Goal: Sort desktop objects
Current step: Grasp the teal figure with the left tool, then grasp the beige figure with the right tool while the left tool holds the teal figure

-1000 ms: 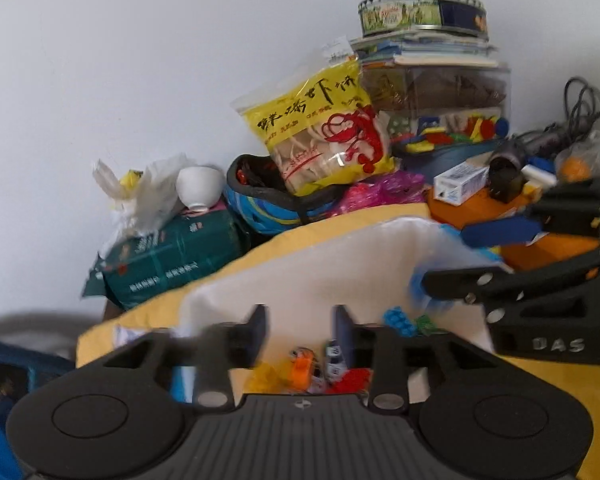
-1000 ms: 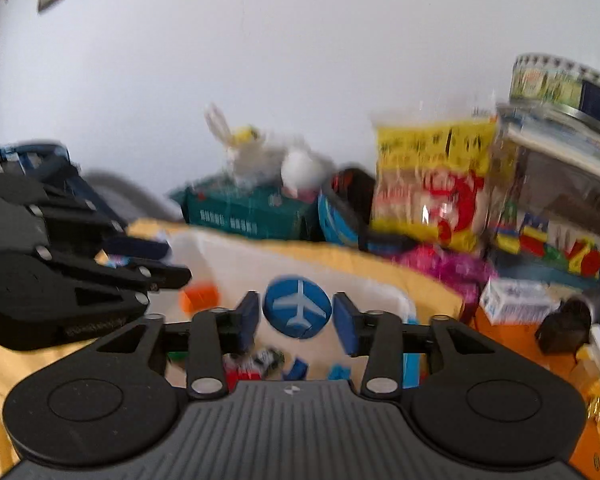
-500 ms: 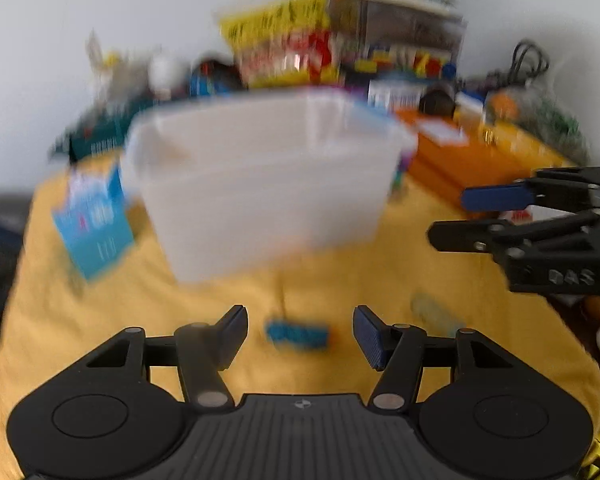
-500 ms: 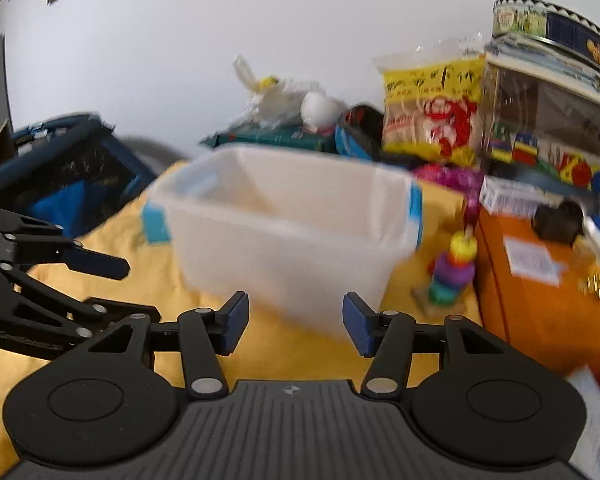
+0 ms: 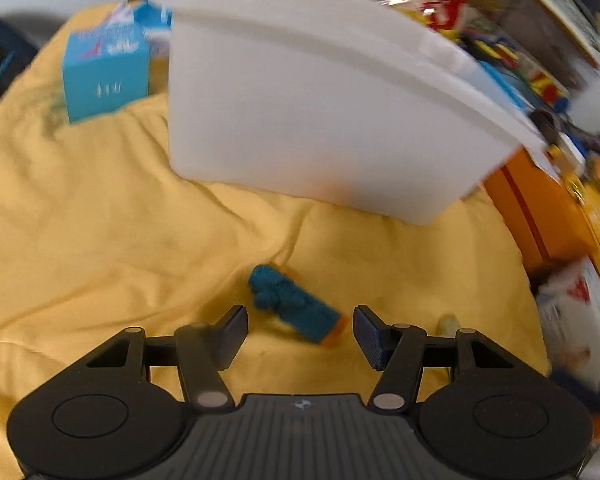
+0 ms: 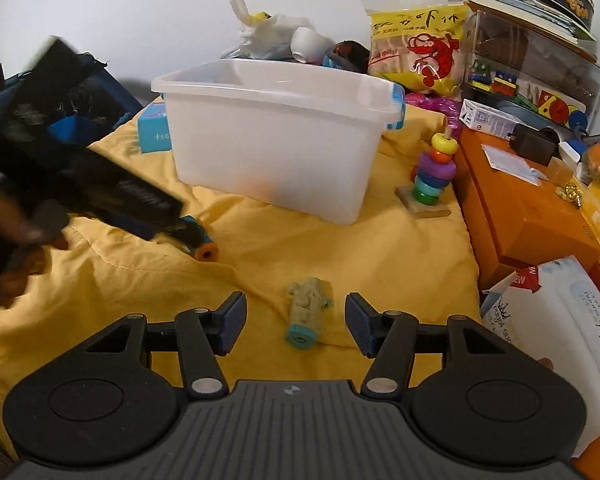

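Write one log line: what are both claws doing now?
left claw: open over teal toy | right claw: open over green toy | bin: behind

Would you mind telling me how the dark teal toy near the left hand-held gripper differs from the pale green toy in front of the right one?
The dark teal toy has an orange end, while the pale green toy has a light blue end. The teal toy lies slanted across the left hand-held gripper; the green toy lies nearly along the fingers of the right hand-held gripper. Both are small stubby cylinders lying untouched on the yellow cloth.

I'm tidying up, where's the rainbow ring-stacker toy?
In the right wrist view, the rainbow ring-stacker toy stands on the yellow cloth, between the white plastic bin and the orange box.
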Motion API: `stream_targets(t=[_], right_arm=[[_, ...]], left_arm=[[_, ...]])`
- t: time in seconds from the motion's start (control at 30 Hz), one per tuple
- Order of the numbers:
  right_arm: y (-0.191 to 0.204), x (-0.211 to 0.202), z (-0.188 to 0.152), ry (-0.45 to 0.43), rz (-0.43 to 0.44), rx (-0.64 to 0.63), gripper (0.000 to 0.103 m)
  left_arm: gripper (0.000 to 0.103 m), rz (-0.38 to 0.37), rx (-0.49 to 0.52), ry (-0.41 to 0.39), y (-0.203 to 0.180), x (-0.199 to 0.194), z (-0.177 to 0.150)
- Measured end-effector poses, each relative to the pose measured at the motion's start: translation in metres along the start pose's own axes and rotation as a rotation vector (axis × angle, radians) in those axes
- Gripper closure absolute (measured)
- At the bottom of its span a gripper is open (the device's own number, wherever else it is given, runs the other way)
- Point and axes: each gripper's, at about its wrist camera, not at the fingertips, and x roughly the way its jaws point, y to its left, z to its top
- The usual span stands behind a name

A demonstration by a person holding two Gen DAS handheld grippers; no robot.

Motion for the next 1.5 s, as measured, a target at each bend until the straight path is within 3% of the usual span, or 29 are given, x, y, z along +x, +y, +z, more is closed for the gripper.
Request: stream_targets(t=[0.1,0.13,0.17,0.3,0.37,0.43,0.53,0.63,0.77,0.9,1.0,1.07,1.13,1.2,1.23,1.3,1.5], right_arm=[[0.002,-0.001,-0.005,0.002,-0.005,-0.004,0.044],[0.002,-0.001,-0.006,0.004,-0.005,-0.003,0.044],[0.003,0.0,-0.008,0.008,-0.003,-0.003,0.044],[0.006,0.0,-0.012,0.009,0.001,-0.015,0.044],[0.005,0.0,-0.011,0.007,0.003,-0.016,0.044],[0.005,0.001,-0.01,0.001,0.0,-0.02,0.044],[0.005,0.006,-0.006,-0.005,0.007,-0.027,0.044],[0.007,0.015,-0.003,0.004,0.027,-0.026,0.044],[0.013,0.026,0.0,0.009,0.037,-0.038,0.044],[0.016,0.041,0.001,0.01,0.021,-0.015,0.026],[0.013,0.054,0.0,0.032,0.013,0.018,0.025],[0.01,0.062,-0.004,0.063,0.016,0.042,0.025],[0.006,0.068,-0.009,0.113,0.023,0.073,0.033],[0.003,0.07,-0.016,0.139,0.05,0.092,0.044],[0.003,0.067,-0.018,0.125,0.046,0.084,0.06],[0.003,0.064,-0.018,0.12,0.046,0.063,0.071],[0.001,0.053,-0.015,0.125,0.069,0.057,0.072]], left_arm=[[0.044,0.012,0.034,-0.032,-0.006,0.015,0.008],[0.052,0.015,0.075,-0.034,-0.009,0.019,0.01],[0.066,0.017,0.108,-0.026,-0.01,0.021,0.012],[0.071,-0.029,0.205,0.013,-0.001,0.016,0.011],[0.078,-0.075,0.247,0.067,0.006,0.006,0.009],[0.078,-0.107,0.324,0.118,0.009,-0.008,0.003],[0.079,-0.064,0.505,0.147,0.004,-0.03,-0.016],[0.079,-0.06,0.598,0.175,0.001,-0.038,-0.039],[0.076,-0.052,0.579,0.118,0.003,-0.035,-0.055],[0.058,0.004,0.531,0.007,-0.003,-0.049,-0.066],[0.056,-0.009,0.513,-0.003,-0.005,-0.056,-0.072],[0.056,-0.03,0.481,0.03,-0.002,-0.053,-0.073],[0.058,-0.061,0.447,0.066,0.002,-0.045,-0.078],[0.081,-0.051,0.5,0.04,-0.002,-0.046,-0.083],[0.081,-0.052,0.523,0.038,-0.004,-0.047,-0.085],[0.082,-0.075,0.508,0.049,-0.003,-0.048,-0.084],[0.082,-0.08,0.53,-0.015,-0.009,-0.066,-0.072]])
